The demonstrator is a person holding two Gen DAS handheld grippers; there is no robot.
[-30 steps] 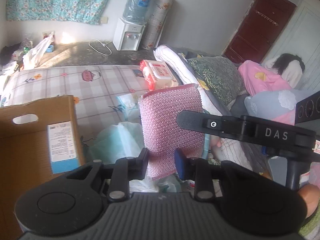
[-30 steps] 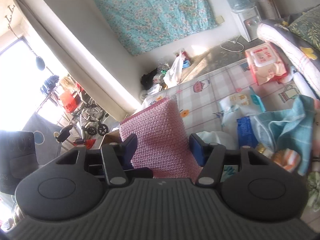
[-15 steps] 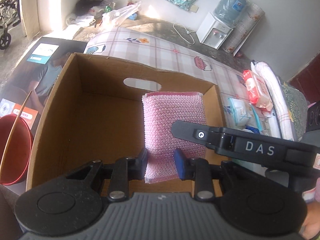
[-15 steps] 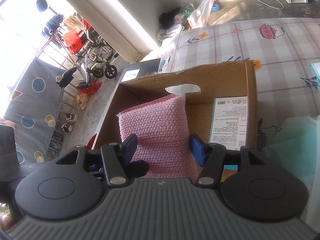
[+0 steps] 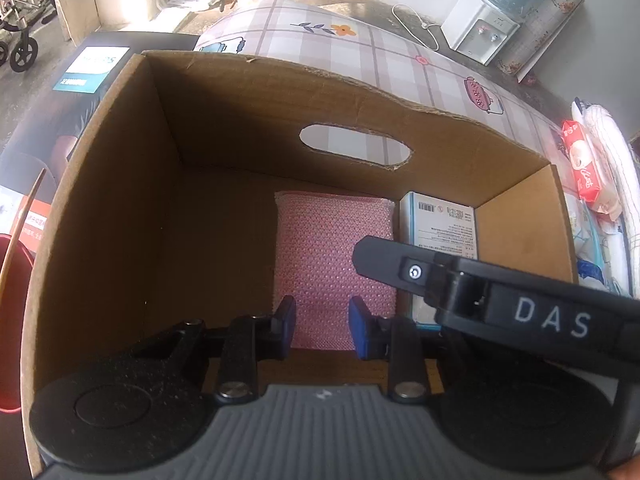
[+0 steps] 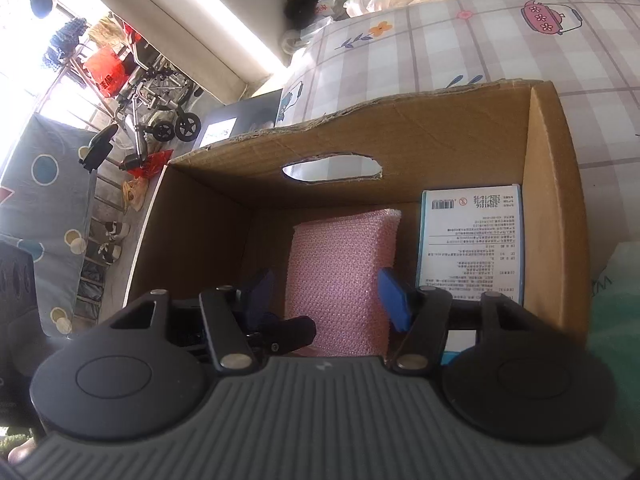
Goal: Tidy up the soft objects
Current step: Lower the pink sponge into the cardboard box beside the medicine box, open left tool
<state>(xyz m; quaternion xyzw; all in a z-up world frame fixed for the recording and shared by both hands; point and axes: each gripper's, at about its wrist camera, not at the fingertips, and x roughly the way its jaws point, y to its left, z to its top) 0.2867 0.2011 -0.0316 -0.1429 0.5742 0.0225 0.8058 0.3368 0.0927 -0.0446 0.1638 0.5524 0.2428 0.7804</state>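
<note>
Left gripper (image 5: pixel 322 326) jaws parted, straddling the near end of pink sponge (image 5: pixel 334 264); contact unclear. Right gripper (image 6: pixel 326 296) jaws wide, holding nothing. Sponge lies on cardboard box (image 5: pixel 120 200) floor, long axis running away from both, beside blue-white carton (image 5: pixel 438 232).

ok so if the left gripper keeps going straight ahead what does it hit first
Most likely the pink sponge, which lies straight ahead between the left gripper's fingers, inside the cardboard box.

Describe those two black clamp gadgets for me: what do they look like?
Both are matte black plastic. The left gripper and right gripper each have a ribbed grey base, two round black discs, silver screws and blue pads on the fingers. One side bar reads DAS in white.
</note>
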